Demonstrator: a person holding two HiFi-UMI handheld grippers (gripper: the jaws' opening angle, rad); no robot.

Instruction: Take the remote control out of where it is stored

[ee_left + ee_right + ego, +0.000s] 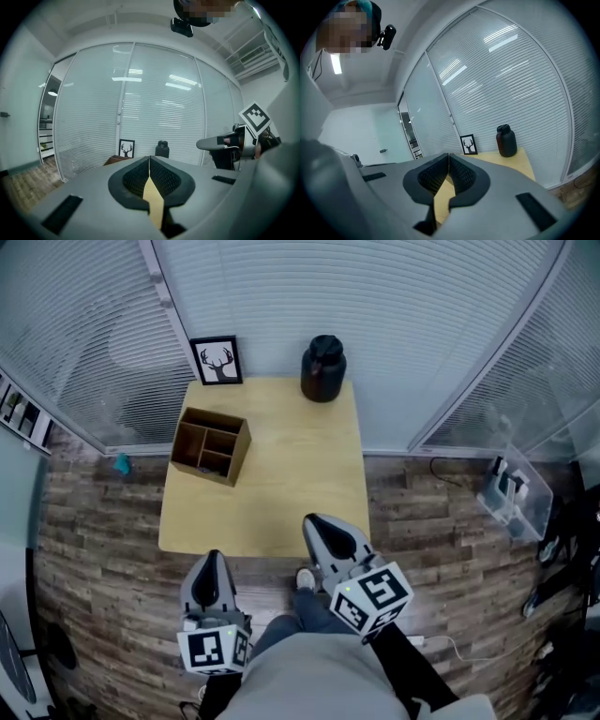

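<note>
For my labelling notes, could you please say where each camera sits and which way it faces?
Head view: on the person's head, facing steeply down at the table, box, deer picture and bottle; left gripper, right gripper and legs show.
Left gripper view: on that gripper, looking along its shut jaws toward the blinds; right gripper at right.
Right gripper view: on that gripper, looking along its shut jaws over the table.
Shared: all three show deer picture and bottle.

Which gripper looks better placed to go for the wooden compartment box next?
Probably the left. The wooden box sits on the left half of the table, almost straight ahead of the left gripper. The right gripper would have to reach across. Both are shut and empty.
</note>
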